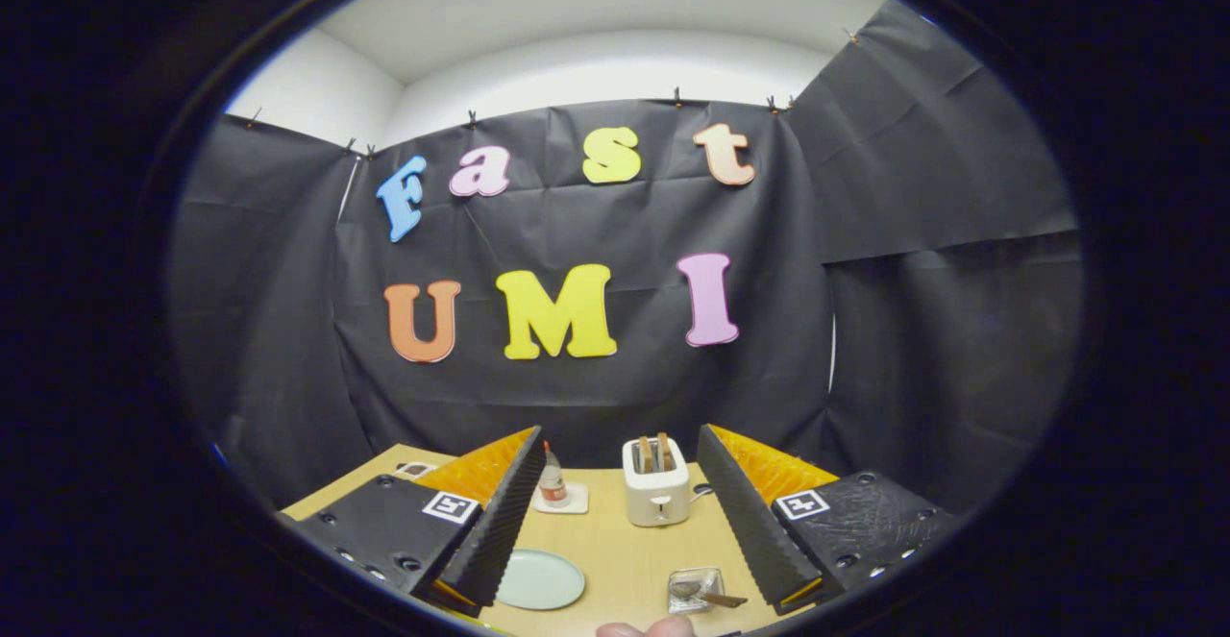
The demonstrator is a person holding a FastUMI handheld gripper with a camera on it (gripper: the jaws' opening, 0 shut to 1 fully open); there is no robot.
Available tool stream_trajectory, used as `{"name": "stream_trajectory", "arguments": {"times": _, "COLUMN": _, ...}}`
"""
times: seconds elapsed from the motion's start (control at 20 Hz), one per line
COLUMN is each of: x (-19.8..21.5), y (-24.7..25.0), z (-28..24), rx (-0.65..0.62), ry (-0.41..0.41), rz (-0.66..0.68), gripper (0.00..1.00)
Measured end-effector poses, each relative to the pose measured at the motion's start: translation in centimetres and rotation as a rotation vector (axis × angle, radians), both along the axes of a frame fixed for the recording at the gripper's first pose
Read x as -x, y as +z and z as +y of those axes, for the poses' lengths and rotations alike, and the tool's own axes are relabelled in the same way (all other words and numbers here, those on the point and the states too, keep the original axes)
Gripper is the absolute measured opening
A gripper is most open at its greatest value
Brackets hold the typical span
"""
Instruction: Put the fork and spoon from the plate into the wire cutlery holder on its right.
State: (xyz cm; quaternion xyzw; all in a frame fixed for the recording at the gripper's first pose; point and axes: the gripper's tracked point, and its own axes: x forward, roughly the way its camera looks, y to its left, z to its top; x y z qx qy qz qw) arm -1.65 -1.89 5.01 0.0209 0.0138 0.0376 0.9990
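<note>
**Gripper held open above the table, plate bare, cutlery in the holder**

While the wooden table [615, 541] spreads out below as the biggest thing in the scene, the gripper [615, 522] hangs over it with its two fingers spread wide apart, pinching nothing. The left finger [500, 522] and the right finger [750, 522] slope down and outward, and the tabletop shows in the gap between them.

Beyond the fingertips, toward the back of the table, stands a white toaster [656, 493] with two slices of toast poking up from its slots. To its left, just by the left finger's upper edge, a small bottle [552, 480] with a red cap stands upright on a white coaster [569, 501].

Nearer, between the lower ends of the fingers, lies the pale round plate [538, 579], partly hidden by the left finger; the part that shows has nothing on it. To its right, apart from the plate and just beside the right finger, sits the wire cutlery holder [695, 589]. Cutlery [711, 597] lies in it, a dark handle sticking out toward the right finger; whether it is the fork, the spoon or both, I cannot tell.

Nearest of all, a person's fingertips [646, 628] peep up below the holder.
</note>
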Motion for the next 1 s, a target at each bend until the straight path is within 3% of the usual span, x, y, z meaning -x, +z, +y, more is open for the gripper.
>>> {"name": "stream_trajectory", "arguments": {"times": 1.0, "x": 0.47, "y": -1.02, "z": -0.47, "rx": -0.005, "ry": 0.014, "rz": 0.052, "gripper": 0.96}}
